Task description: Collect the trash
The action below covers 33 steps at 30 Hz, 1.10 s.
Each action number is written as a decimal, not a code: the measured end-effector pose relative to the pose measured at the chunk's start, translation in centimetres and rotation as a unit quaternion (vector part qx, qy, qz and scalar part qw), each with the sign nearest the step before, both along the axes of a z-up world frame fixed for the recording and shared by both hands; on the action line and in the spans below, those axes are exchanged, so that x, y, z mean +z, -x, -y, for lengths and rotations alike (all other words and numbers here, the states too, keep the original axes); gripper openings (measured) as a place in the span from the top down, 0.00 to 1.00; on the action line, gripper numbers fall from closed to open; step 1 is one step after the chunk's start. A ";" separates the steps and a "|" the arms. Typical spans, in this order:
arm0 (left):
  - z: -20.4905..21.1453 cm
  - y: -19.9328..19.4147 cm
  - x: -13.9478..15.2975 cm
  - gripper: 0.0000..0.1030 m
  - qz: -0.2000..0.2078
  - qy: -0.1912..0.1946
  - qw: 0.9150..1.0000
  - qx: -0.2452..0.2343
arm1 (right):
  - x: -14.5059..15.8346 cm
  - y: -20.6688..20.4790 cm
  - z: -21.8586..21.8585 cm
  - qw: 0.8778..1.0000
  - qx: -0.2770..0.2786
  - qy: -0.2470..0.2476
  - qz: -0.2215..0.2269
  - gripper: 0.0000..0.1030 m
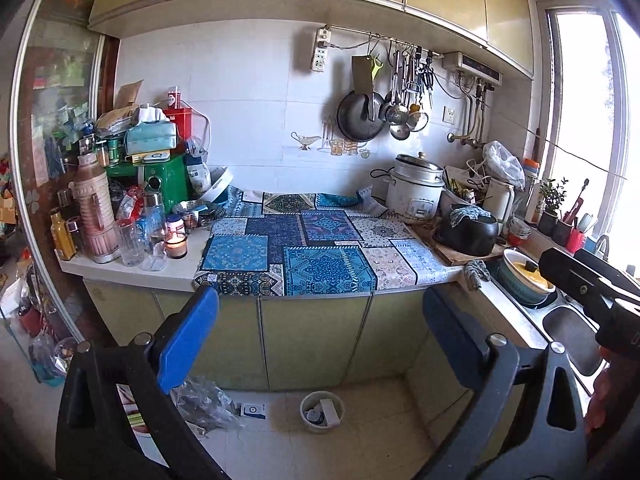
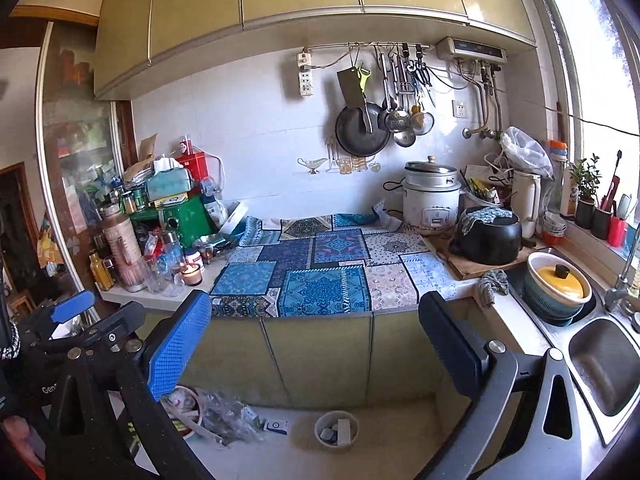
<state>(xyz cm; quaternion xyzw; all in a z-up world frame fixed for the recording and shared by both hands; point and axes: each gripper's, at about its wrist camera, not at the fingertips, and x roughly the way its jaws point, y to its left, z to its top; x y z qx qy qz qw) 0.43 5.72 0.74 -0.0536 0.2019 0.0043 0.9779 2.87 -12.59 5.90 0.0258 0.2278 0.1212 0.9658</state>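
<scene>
The bin [image 1: 322,412] stands upright on the floor [image 1: 360,448] by the cupboards [image 1: 312,344], mouth up, with trash [image 1: 330,411] inside. Both the left gripper [image 1: 320,344] and right gripper [image 2: 316,348] have fingers wide apart, holding nothing.

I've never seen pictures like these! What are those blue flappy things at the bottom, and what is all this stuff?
Those are grabbers that a person holds, one per hand. Each carries a camera, so you get two pictures. The left gripper and the right gripper are both wide open and hold nothing. They face a kitchen counter with a blue patterned cloth, a lit candle and a rice cooker. On the floor stands a small bin with some trash inside.
</scene>
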 end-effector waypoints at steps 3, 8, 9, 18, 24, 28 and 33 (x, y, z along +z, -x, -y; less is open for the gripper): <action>0.3 0.1 0.2 0.01 0.000 -0.004 1.000 0.009 | 0.0 0.1 0.2 1.000 0.011 -0.001 -0.005 0.00; 0.9 0.2 0.3 0.01 0.000 -0.011 1.000 0.012 | -0.1 0.2 0.7 1.000 0.018 0.001 -0.010 0.00; 1.1 0.3 0.2 0.01 0.000 -0.012 1.000 0.013 | -0.1 0.2 0.7 1.000 0.019 -0.001 -0.011 0.00; 1.8 0.2 0.1 0.01 -0.001 -0.017 1.000 0.016 | -0.6 0.4 1.7 0.999 0.024 -0.007 -0.026 0.00; 2.2 -0.2 0.0 0.01 -0.003 -0.018 1.000 0.014 | -0.6 0.2 2.0 0.999 0.023 -0.006 -0.032 0.00; 2.4 -0.6 0.1 0.01 -0.003 -0.018 1.000 0.009 | -0.6 0.1 2.0 0.999 0.023 -0.006 -0.031 0.00; 2.7 -1.0 0.2 0.01 -0.001 -0.017 1.000 0.003 | -0.6 -0.1 2.0 0.999 0.021 -0.005 -0.032 0.00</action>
